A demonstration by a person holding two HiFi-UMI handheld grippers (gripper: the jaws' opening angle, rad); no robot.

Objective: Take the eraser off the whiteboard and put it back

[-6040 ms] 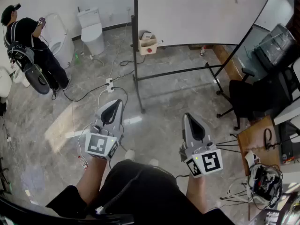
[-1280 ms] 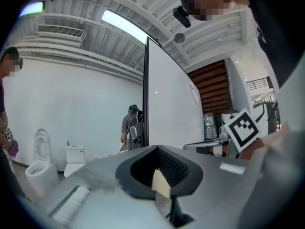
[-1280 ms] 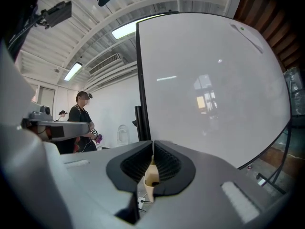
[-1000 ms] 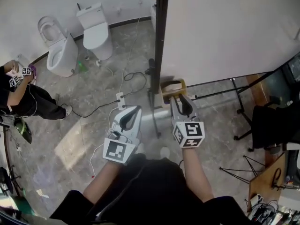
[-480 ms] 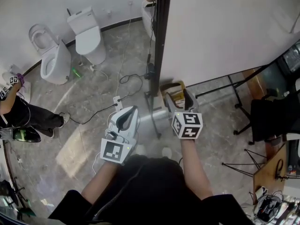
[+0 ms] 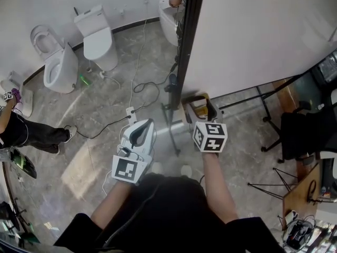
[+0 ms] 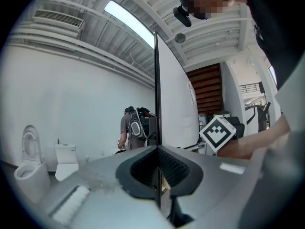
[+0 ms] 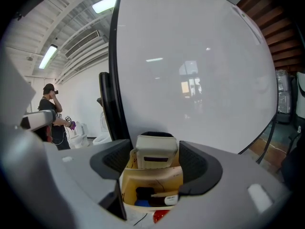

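Note:
The whiteboard (image 6: 263, 30) stands ahead on a black frame, with a yellow box (image 6: 202, 96) hung at its lower left corner. In the right gripper view a cream eraser (image 8: 156, 152) with a dark top stands upright in that box (image 8: 152, 180), against the board (image 8: 190, 70). My right gripper (image 8: 155, 162) is open around the eraser, its pads a little off both sides. In the head view that gripper (image 6: 199, 105) reaches over the box and hides the eraser. My left gripper (image 6: 142, 126) hangs lower left of the box, shut and empty, its jaws (image 7: 157, 151) meeting in a line.
The board's black post (image 6: 184, 46) rises just left of the box. Cables and a power strip (image 6: 131, 112) lie on the floor. Two toilets (image 6: 97, 33) (image 6: 55, 62) stand at the far left wall, a person (image 6: 21, 130) at the left edge, an office chair (image 6: 305, 130) at the right.
Six seconds ago both grippers hung well back from the board. Within the last second my right gripper's jaws spread wide at the box and sank slightly; the left gripper drifted a little.

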